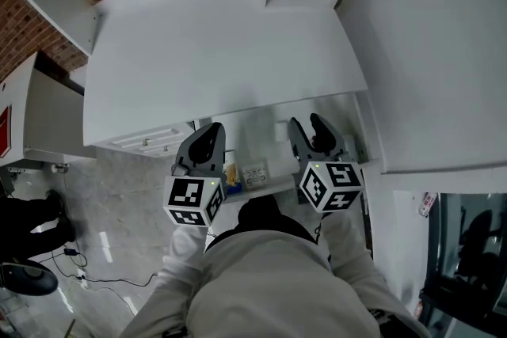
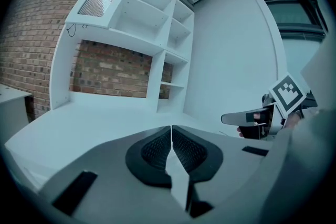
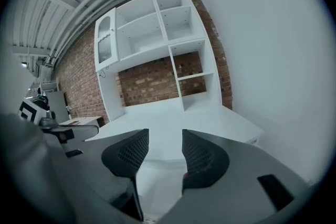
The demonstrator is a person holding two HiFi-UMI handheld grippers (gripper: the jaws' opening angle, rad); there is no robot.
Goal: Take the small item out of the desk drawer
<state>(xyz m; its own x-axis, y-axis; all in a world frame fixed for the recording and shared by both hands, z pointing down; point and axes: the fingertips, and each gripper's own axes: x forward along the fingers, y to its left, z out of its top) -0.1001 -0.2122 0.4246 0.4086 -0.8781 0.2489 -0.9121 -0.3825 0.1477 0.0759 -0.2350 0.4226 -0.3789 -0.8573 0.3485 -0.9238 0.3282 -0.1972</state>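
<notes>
The desk drawer (image 1: 348, 111) stands pulled out under the front edge of the white desk (image 1: 222, 51). Inside lie a small white printed box (image 1: 253, 176) and a blue and yellow item (image 1: 231, 174). My left gripper (image 1: 207, 132) hovers over the drawer's left end, its jaws shut with nothing between them (image 2: 171, 131). Over the drawer's right part my right gripper (image 1: 309, 125) is open and empty (image 3: 164, 136). A bit of red (image 1: 321, 142) shows just by its fingers. Each gripper view looks out across the desk top, not into the drawer.
A white shelf unit (image 3: 157, 39) stands at the back of the desk against a brick wall (image 2: 110, 68). A white wall panel (image 1: 436, 43) bounds the right side. A lower white cabinet (image 1: 47, 115) stands on the left, with cables (image 1: 103, 269) on the floor.
</notes>
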